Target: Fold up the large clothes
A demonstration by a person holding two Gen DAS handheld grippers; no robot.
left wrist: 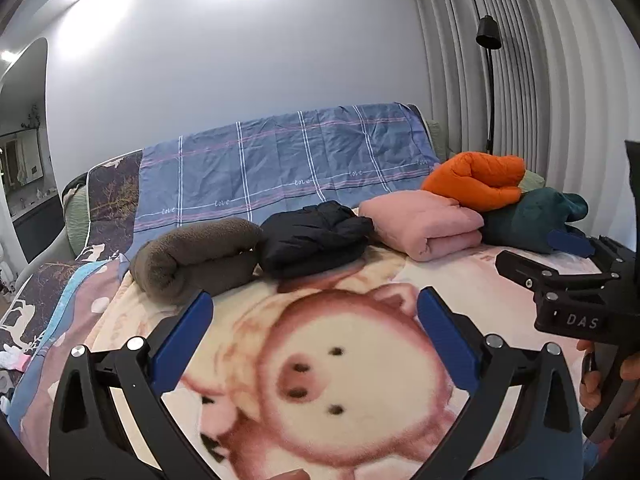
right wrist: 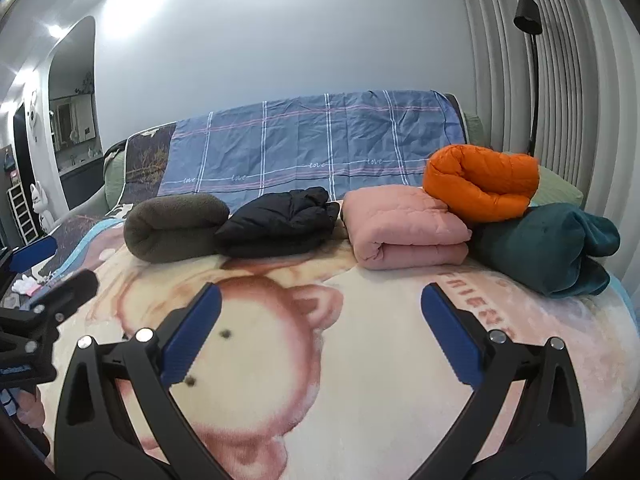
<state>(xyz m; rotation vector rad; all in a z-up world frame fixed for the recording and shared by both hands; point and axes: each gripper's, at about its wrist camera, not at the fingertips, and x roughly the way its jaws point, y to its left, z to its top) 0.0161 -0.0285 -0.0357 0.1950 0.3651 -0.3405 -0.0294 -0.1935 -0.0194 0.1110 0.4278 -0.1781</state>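
Folded clothes lie in a row at the back of the pig-print blanket (left wrist: 344,392) (right wrist: 360,380): a brown fleece roll (left wrist: 196,260) (right wrist: 172,226), a black jacket (left wrist: 316,240) (right wrist: 280,224), a pink quilted piece (left wrist: 424,224) (right wrist: 404,232), and a teal bundle (left wrist: 532,216) (right wrist: 552,248). An orange jacket (left wrist: 476,180) (right wrist: 480,184) rests on the pink and teal ones. My left gripper (left wrist: 316,300) (right wrist: 56,268) hovers open over the blanket, holding nothing. Beside it, my right gripper (right wrist: 320,294) (left wrist: 536,256) is open and empty too. Both stand well short of the clothes.
A blue plaid sheet (left wrist: 280,168) (right wrist: 312,144) drapes the backrest behind the clothes. A black floor lamp (left wrist: 489,40) (right wrist: 528,16) stands by the pleated curtain (left wrist: 540,80) at right. A mirror and shelves are at far left. A hand (left wrist: 600,380) grips the right gripper's handle.
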